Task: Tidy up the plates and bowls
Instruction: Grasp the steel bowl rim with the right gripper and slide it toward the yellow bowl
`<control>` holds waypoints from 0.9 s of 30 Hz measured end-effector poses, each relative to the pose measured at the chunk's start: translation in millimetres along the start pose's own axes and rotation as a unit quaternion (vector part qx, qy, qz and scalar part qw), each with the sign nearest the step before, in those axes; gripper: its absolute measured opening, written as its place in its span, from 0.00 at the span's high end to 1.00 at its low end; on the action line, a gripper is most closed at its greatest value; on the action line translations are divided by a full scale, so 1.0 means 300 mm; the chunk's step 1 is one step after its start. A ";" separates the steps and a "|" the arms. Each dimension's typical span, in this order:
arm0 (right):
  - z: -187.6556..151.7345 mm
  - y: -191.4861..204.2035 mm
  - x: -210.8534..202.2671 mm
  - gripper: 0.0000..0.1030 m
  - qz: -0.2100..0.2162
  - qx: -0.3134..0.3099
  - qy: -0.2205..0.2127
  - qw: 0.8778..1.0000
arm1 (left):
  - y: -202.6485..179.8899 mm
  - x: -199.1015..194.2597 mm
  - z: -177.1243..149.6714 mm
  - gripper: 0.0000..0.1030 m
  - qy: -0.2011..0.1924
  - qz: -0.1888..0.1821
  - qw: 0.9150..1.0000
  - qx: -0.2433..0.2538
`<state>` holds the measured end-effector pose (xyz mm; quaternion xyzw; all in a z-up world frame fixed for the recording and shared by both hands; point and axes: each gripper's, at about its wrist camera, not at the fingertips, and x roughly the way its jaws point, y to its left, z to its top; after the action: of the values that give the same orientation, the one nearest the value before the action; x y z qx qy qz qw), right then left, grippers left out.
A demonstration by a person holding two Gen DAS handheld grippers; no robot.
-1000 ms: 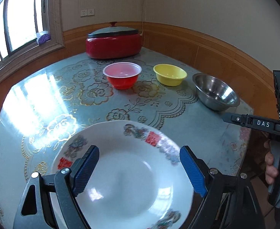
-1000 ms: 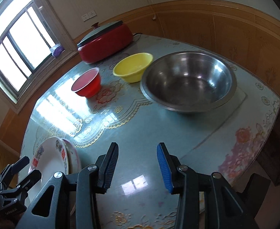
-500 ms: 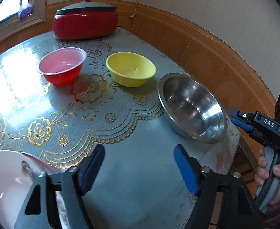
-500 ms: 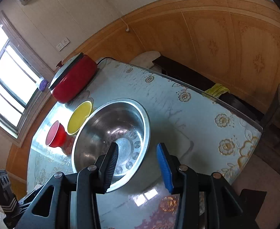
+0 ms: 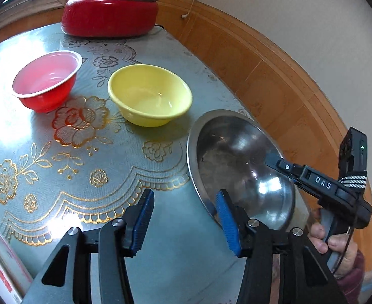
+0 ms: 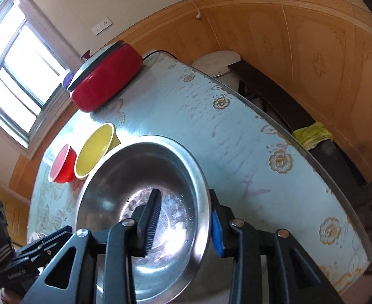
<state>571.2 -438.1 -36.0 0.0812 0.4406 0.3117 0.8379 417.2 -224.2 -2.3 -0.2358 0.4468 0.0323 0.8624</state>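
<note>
Bench (image 5: 160, 253): glossy floral cover.

Steel bowl (image 6: 140, 202): at the bench's right edge, tilted, rim straddled by the right claw (image 6: 183, 224); jaws have just been closing, firm contact cannot be told. Risk judged: slippery rim may be lost or the bowl pushed off.

Yellow bowl (image 5: 149, 95), red bowl (image 5: 46, 78): side by side behind.

Left claw (image 5: 183, 219): angled downward, jaws apart, nothing held, just closing.

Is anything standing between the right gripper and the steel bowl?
Nothing visible. The right gripper already straddles the steel bowl's near rim, one finger inside, one outside. Its jaws have just been closing, and contact with the rim is unclear.
</note>
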 end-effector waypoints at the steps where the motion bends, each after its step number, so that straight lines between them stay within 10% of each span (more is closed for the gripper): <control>1: 0.000 0.001 0.010 0.73 -0.003 -0.007 0.004 1.000 | -0.002 0.017 0.008 0.50 0.004 -0.002 1.000 -0.003; 9: -0.022 0.018 0.086 0.75 0.019 -0.035 0.042 0.998 | -0.070 0.024 -0.029 0.76 -0.007 -0.017 0.999 0.047; 20: -0.105 0.157 0.062 0.84 0.057 -0.131 0.052 0.988 | 0.004 -0.128 -0.157 0.75 -0.029 -0.006 0.997 0.072; 27: -0.176 0.293 0.108 0.84 0.101 -0.175 0.093 0.975 | 0.073 -0.222 -0.237 0.53 -0.072 0.031 0.995 0.057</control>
<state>503.5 -356.5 -53.6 -0.0520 0.4445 0.4732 0.7588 317.8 -225.5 7.0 -0.1690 0.3917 0.0501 0.9030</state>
